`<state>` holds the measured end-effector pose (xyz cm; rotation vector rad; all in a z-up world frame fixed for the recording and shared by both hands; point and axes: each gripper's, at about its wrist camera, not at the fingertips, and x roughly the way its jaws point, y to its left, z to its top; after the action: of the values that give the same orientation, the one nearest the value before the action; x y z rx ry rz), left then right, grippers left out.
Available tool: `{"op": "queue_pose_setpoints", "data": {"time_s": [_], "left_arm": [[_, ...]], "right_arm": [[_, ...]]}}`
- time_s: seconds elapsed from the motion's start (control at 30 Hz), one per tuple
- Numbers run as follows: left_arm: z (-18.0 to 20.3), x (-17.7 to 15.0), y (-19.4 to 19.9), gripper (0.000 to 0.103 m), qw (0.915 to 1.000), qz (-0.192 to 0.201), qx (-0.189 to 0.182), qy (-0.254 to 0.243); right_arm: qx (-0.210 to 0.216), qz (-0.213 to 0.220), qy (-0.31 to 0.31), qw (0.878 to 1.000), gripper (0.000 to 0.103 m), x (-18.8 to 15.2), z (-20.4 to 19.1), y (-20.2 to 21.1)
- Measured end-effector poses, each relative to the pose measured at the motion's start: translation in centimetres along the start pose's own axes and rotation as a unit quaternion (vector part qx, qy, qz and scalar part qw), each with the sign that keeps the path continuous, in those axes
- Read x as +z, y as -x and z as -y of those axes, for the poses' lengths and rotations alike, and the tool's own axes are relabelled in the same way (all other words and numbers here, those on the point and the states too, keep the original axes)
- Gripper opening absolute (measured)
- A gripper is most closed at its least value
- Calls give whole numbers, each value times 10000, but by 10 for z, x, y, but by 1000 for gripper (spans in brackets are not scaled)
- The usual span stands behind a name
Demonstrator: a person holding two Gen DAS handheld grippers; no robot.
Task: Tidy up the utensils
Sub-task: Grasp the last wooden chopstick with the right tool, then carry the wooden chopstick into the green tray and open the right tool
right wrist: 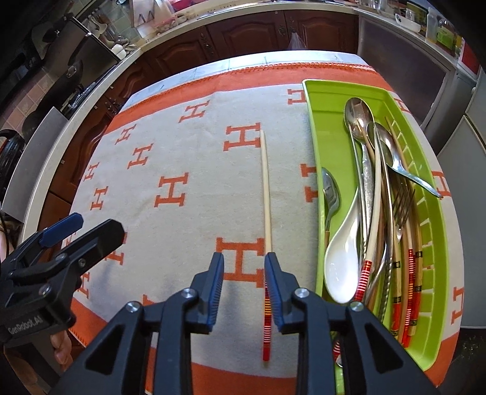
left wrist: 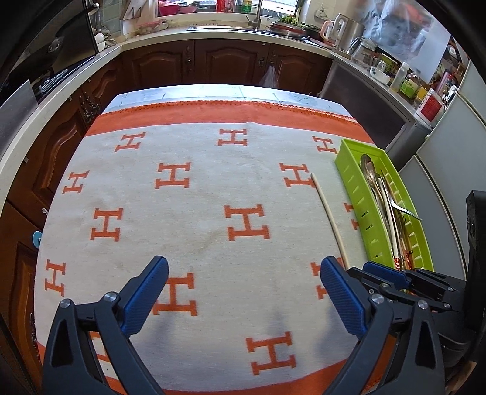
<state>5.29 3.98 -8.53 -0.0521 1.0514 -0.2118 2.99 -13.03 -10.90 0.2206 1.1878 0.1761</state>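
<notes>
One pale chopstick (right wrist: pixel 266 197) with a red-banded end lies lengthwise on the orange-and-white cloth, just left of the green utensil tray (right wrist: pixel 313 152). In the tray lie metal spoons (right wrist: pixel 358 115), a white ceramic spoon (right wrist: pixel 343 267), a fork (right wrist: pixel 402 197) and several red-banded chopsticks (right wrist: pixel 410 273). My right gripper (right wrist: pixel 244 256) hangs over the loose chopstick's banded end with its jaws partly apart; the stick runs along the right pad's inner edge, unpressed. My left gripper (left wrist: pixel 244 264) stands wide open over bare cloth, left of the chopstick (left wrist: pixel 329 218) and the tray (left wrist: pixel 352 188).
The cloth covers a table whose far edge faces dark wooden cabinets (left wrist: pixel 231 60) and a counter with a sink and kettle (left wrist: pixel 337 27). Grey appliances (left wrist: pixel 449 170) stand right of the tray. A hand (right wrist: pixel 60 346) holds the left gripper (right wrist: pixel 97 224).
</notes>
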Motion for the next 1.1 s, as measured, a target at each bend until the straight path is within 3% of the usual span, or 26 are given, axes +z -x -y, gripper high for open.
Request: {"op": "queue_pose_setpoints", "data": {"time_s": [0.7,0.8,1.0,1.1], "left_arm": [[-36,0,-18,100,9989,-190,-75,420],[-36,-2,-21,100,9986,-229,-111,459],[-34,-4,-23,100,9980,-300,-262,485],[-30,-5,-20,100,9981,-296,-289,452]], "right_arm": [[-873,-901,195,9919,37,38,-24,-49],[-594,-1005,194,9930,31,38,-28,-51],[-809,-627,420,9939,8,28,-30,-44],[-655,-382,314,9966,6,20,-22,-38]]}}
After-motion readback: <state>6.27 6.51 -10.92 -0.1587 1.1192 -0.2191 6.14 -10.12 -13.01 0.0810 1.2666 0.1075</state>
